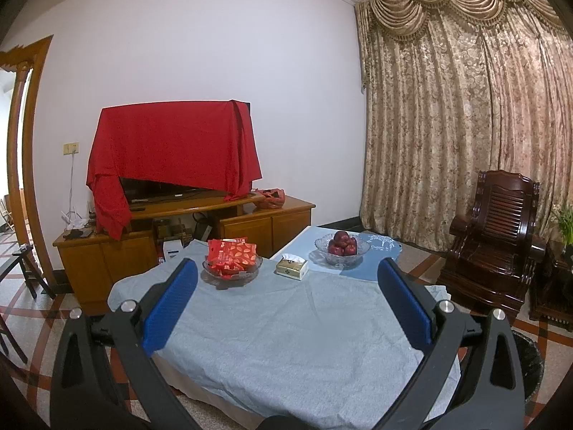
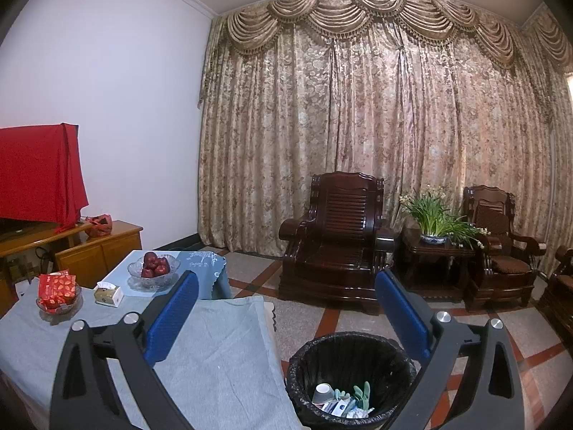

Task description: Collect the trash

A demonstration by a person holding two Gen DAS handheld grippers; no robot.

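A black-lined trash bin [image 2: 349,376] stands on the floor at the table's right side. Inside lie a paper cup [image 2: 322,392], a green glove [image 2: 361,396] and some wrappers [image 2: 340,408]. My right gripper [image 2: 286,315] hangs open above the table corner and the bin, holding nothing. Over the grey-blue tablecloth [image 1: 286,340] my left gripper [image 1: 286,308] is open and empty as well. The bin's rim [image 1: 528,362] shows at the right in the left wrist view.
On the table stand a glass bowl of red packets [image 1: 231,263], a tissue box [image 1: 292,268] and a glass bowl of apples [image 1: 342,249]. A TV cabinet [image 1: 186,233] with a red-draped screen lies beyond. Dark wooden armchairs [image 2: 336,240] and a plant [image 2: 435,218] stand by the curtain.
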